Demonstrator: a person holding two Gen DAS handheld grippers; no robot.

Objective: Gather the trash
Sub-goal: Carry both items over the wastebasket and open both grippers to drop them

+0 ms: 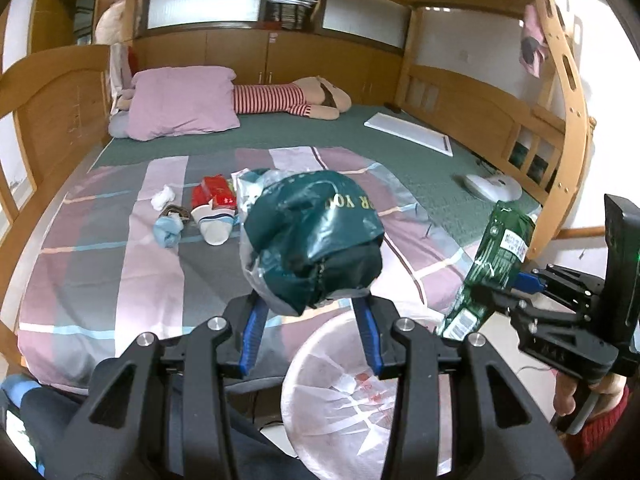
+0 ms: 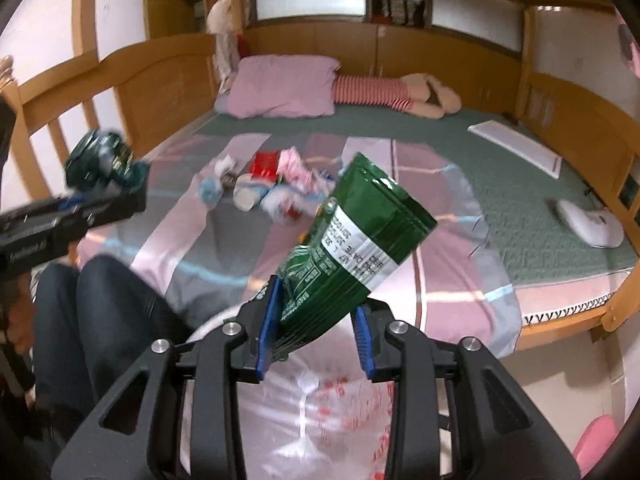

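Both loads hang over the white plastic-lined bin (image 2: pixel 320 408): left gripper (image 1: pixel 312 320) clamps a crumpled dark-green plastic bag (image 1: pixel 316 236), right gripper (image 2: pixel 316 332) a glossy green snack packet (image 2: pixel 360 240); next, fingers part to drop them.

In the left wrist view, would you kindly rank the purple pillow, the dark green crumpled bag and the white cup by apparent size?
1. Dark green crumpled bag, though being close to the camera inflates it.
2. Purple pillow, similar in apparent area, so this order is unsure.
3. White cup, clearly smallest.
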